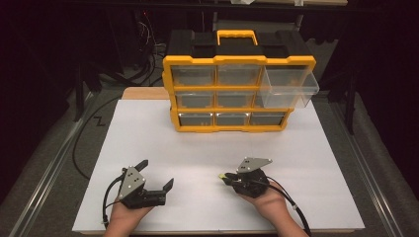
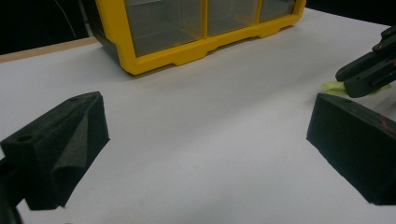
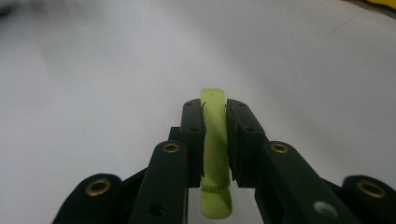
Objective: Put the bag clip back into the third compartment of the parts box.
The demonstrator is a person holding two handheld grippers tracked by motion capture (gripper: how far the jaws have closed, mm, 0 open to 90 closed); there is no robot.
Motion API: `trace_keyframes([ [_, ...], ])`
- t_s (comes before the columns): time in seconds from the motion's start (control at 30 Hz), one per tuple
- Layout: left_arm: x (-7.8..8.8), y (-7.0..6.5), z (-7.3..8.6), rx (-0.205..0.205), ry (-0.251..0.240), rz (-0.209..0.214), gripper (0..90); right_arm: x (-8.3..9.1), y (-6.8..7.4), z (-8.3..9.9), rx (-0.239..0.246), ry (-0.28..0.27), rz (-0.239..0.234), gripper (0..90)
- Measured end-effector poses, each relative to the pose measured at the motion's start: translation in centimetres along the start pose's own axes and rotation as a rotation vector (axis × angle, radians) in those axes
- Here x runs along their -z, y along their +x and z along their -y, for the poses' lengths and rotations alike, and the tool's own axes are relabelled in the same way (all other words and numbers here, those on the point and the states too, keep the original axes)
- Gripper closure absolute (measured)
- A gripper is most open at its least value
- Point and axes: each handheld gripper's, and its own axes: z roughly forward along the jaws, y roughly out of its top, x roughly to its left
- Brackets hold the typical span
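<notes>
Pinching a thin yellow-green strip (image 3: 215, 140) flat between right gripper (image 1: 228, 178) pads, low over the white table (image 1: 207, 143), likely bound for the pulled-out clear drawer (image 1: 290, 88) of the yellow organizer (image 1: 237, 94); left gripper (image 1: 157, 174) spread wide, empty.

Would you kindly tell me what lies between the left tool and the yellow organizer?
Nothing: in the high view, only bare white board stretches between the left tool and the yellow organizer; the left gripper view agrees.
</notes>
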Motion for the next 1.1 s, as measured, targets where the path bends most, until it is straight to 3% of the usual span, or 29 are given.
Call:
trace_keyframes([
  [0.3, -0.2, 0.0, 0.0, 0.002, 0.013, 0.007, 0.6, 1.8, -0.3, 0.7, -0.009, -0.007, -0.024, 79.0],
  [0.57, -0.1, 0.2, 0.1, 0.013, 0.008, 0.0, 0.6, 3.5, -1.7, 1.9, -0.031, -0.006, -0.009, 79.0],
  [0.77, 0.0, 0.3, 0.0, 0.008, 0.003, 0.001, 0.6, 4.5, -2.8, 3.0, -0.047, 0.005, 0.023, 79.0],
  [1.1, -0.1, 0.2, -0.1, 0.017, 0.0, 0.016, 0.6, 7.6, -4.9, 5.0, -0.126, -0.034, 0.069, 79.0],
])
